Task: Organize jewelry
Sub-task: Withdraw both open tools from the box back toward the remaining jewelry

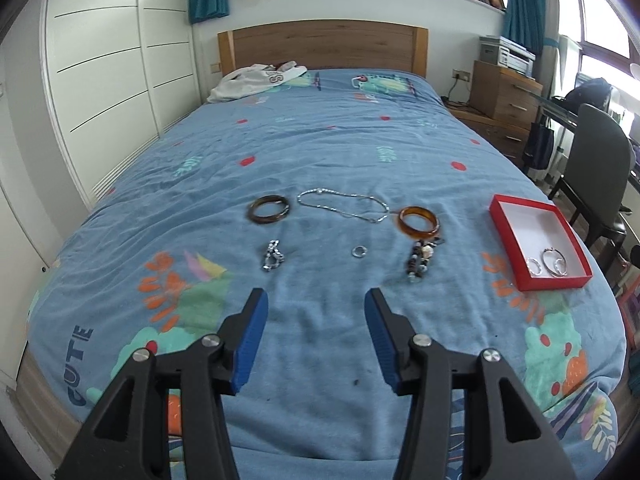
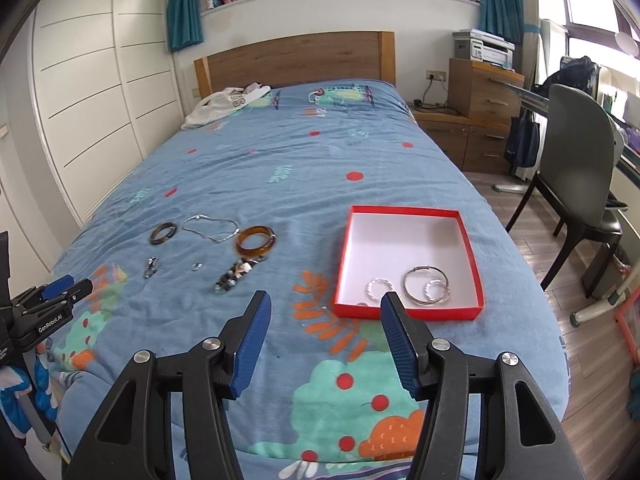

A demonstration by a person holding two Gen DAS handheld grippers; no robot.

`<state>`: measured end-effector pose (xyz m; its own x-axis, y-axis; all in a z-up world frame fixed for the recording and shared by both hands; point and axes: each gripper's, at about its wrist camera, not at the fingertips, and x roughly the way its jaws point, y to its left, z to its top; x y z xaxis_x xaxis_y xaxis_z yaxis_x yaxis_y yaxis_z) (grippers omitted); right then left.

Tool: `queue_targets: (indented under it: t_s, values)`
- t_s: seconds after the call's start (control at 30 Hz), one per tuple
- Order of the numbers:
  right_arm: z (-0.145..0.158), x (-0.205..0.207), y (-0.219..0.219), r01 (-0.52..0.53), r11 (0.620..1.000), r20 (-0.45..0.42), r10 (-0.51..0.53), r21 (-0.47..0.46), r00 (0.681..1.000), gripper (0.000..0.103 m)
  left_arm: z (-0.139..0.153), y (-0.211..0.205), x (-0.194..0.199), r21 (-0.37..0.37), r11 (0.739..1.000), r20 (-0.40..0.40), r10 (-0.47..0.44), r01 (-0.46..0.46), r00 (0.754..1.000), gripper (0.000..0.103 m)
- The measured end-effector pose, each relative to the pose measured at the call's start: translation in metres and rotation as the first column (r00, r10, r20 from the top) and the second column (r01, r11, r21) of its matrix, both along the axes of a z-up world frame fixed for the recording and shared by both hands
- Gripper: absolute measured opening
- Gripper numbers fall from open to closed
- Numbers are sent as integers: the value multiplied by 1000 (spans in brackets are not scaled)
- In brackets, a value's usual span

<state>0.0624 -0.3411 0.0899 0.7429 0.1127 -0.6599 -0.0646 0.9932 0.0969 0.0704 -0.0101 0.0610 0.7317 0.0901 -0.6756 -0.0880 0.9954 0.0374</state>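
Right now the left gripper (image 1: 316,300) hangs over the blue bed cover with cartoon pictures (image 1: 320,152), its blue fingers wide apart and nothing between them. Just ahead of it lies a small silver ring (image 1: 358,251). Ahead and a bit to the left is a short chunky silver chain (image 1: 273,256), and farther on that side a dark brown round bangle (image 1: 269,208). Straight ahead, past the ring, a thin silver necklace (image 1: 344,205) lies in a loose loop. Ahead and to the right sits a see-through orange bangle (image 1: 419,222), touching a string of mixed brown and white beads (image 1: 421,259) that lies nearer to the gripper.

The right gripper (image 2: 325,300) is also wide open and holds nothing. Just ahead of its right finger sits a flat red box with a white inside (image 2: 468,240). In the near end of the box lie a thin big silver bangle (image 2: 425,285) and two small twisted silver hoops (image 2: 380,289), one of them inside the big bangle. The loose jewelry lies ahead and well off to the left of this gripper.
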Motion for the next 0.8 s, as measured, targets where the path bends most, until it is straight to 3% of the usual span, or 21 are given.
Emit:
queue_targets:
  t_s: [0.4,0.8]
  values:
    - [-4,-3,38,-45,999,-18,45,8,999,63,-4,37,-6,-18,998,11,67,-67,998,49]
    - [-27,15,67,-107,994,-67,109,29,992,66,-27,56,9,-22,993,-43,113,-114,993,49]
